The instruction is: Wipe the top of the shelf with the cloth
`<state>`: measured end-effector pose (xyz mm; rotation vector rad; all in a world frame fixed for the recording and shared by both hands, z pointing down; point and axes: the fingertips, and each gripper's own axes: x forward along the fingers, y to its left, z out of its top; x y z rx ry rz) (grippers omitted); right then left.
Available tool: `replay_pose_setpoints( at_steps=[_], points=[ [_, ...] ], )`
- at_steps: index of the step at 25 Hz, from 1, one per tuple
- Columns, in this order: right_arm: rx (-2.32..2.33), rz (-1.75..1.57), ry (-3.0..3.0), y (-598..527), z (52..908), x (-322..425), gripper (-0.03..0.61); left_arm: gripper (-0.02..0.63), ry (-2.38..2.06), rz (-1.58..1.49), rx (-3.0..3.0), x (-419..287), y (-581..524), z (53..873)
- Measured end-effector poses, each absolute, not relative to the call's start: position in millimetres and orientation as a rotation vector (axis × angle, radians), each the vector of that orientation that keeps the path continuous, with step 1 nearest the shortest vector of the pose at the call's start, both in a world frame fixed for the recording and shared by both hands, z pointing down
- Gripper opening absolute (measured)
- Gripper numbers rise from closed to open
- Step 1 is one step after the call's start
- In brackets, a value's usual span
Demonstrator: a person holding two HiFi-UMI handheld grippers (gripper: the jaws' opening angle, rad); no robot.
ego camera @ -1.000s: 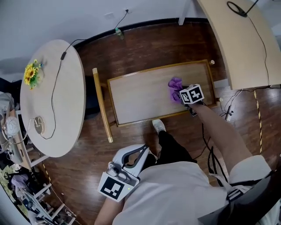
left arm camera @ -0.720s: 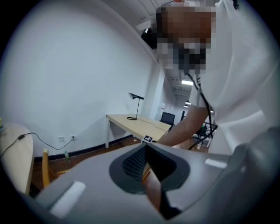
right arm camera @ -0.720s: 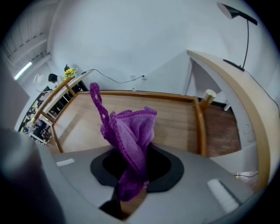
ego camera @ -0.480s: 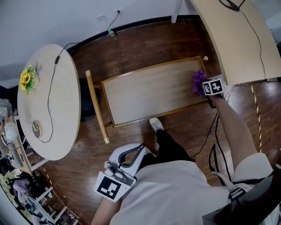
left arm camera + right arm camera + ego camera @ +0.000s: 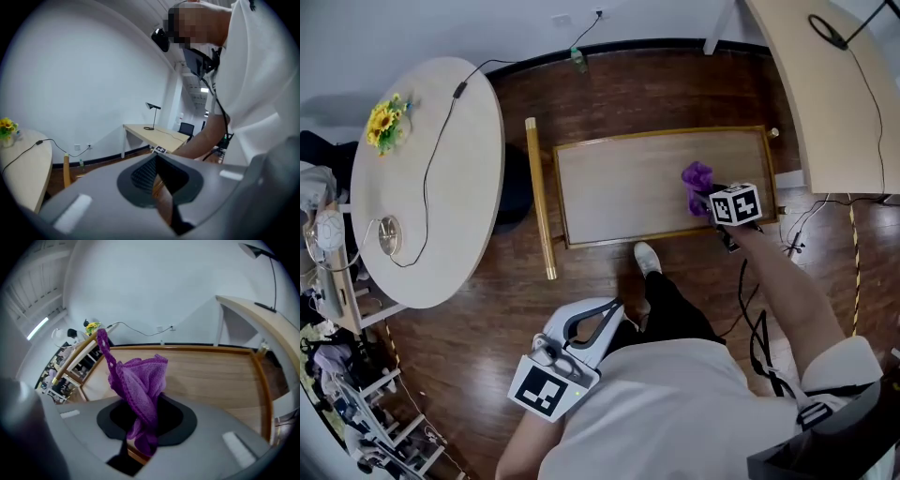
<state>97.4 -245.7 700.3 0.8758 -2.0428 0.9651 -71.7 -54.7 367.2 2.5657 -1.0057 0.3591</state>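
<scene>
wooden shelf top beneath purple cloth pinched between right tongs; left tongs closed, well apart

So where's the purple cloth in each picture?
Head view: the purple cloth is on the right part of the shelf top, at the right gripper.
Left gripper view: not in it.
Right gripper view: in the middle, pinched between the jaws and sticking up.
Shared landmark: the long desk, top right in the head view, centre in the left gripper view, right in the right gripper view.
</scene>
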Motion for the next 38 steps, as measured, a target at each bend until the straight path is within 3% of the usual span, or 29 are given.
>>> replay_pose_setpoints(
  at_steps=[9,17,25,38],
  points=[
    [0.493,1.098,-2.19,-166,691,-122,0.1,0.018,-1.101,0.328,2.512,-112,-23,366],
    [0.359,1.136,-2.206,-115,696,-218,0.101,0.018,-1.151,0.318,2.449,-136,7,374],
    [0.48,1.064,-2.143,-128,715,-164,0.1,0.018,-1.101,0.322,2.471,-138,11,376],
    [0.799,1.033,-2.008,-169,728,50,0.1,0.018,-0.856,0.339,2.596,-74,-26,378]
  ],
)
